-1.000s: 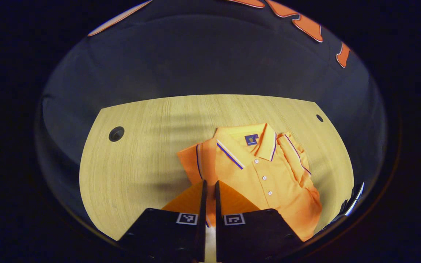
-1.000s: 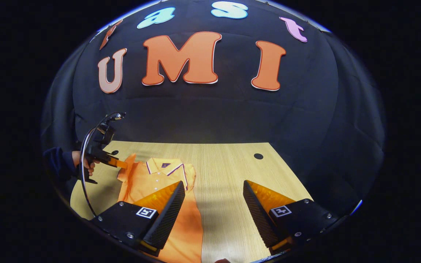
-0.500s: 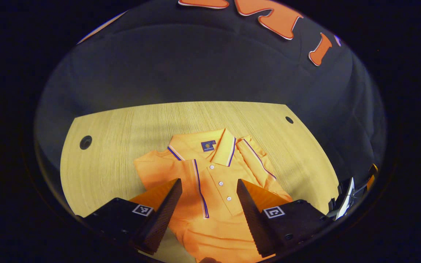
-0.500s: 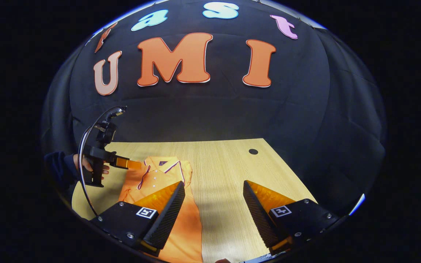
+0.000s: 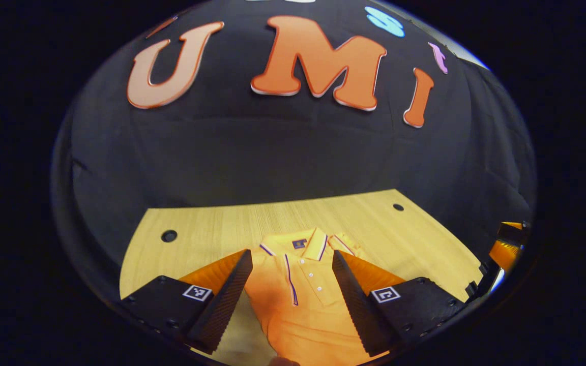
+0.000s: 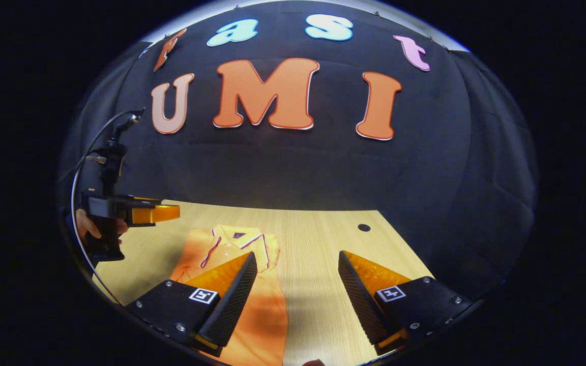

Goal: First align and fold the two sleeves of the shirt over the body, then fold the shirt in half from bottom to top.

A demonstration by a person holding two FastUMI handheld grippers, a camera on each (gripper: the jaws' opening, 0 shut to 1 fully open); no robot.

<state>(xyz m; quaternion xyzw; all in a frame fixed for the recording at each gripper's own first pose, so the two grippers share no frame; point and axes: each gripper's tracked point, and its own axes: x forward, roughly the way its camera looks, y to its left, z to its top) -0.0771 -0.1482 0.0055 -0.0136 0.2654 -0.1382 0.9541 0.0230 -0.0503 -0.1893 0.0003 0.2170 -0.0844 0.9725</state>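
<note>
The orange polo shirt lies flat on the wooden bench, both sleeves folded over the body. The left claw hangs above it, spread wide and empty. The right claw is likewise wide, empty, beside the shirt.

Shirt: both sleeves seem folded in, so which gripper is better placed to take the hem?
Probably left. The left gripper is open with the shirt between its fingers; the right gripper is open mostly over bare table.
</note>
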